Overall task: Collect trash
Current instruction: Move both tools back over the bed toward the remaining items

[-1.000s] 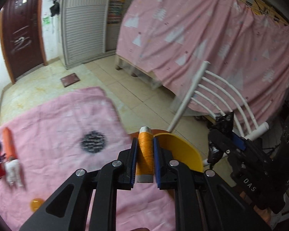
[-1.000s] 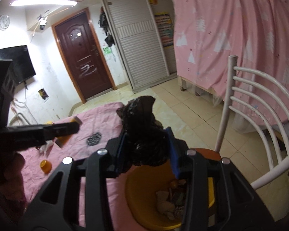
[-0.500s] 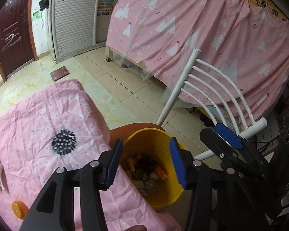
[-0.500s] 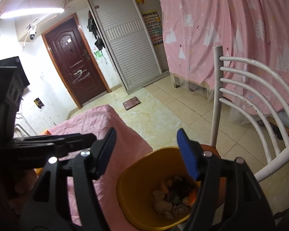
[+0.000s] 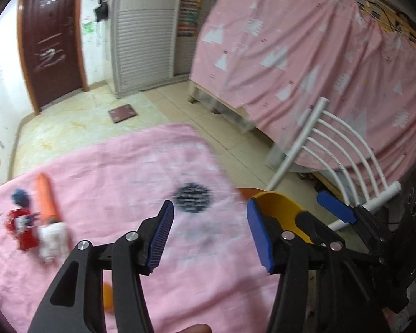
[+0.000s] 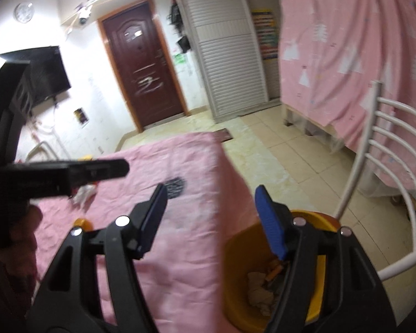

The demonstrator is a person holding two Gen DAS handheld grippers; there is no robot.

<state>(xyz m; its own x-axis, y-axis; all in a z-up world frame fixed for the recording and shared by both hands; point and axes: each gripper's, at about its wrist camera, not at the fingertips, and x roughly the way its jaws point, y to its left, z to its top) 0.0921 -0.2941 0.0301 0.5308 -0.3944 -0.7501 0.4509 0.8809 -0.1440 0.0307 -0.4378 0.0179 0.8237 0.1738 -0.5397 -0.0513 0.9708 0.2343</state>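
Fingers on both grippers are spread apart and hold nothing: the left gripper (image 5: pixel 209 231) hangs over the pink-covered worktop (image 5: pixel 124 172), the right gripper (image 6: pixel 212 217) over the worktop's right edge, beside the yellow bin (image 6: pixel 235 252). The bin stands just off that edge and already holds crumpled scraps, so the step in hand looks like going back for more trash. What is left lies near the worktop's far-left part: an orange tube (image 5: pixel 45 197), a red wrapper (image 5: pixel 20 229), a white crumpled piece (image 5: pixel 52 240) touching the tube's near end, and a blue tuft (image 5: pixel 20 197). A small orange cap (image 5: pixel 107 301) sits near the front edge, partly hidden behind the left gripper.

The next move calls for the left gripper to swing left and down onto 1 of these (the pile is blurred, so exact edges are hard to judge). The white chair (image 5: pixel 335 149) stands behind the bin; nothing blocks the way.
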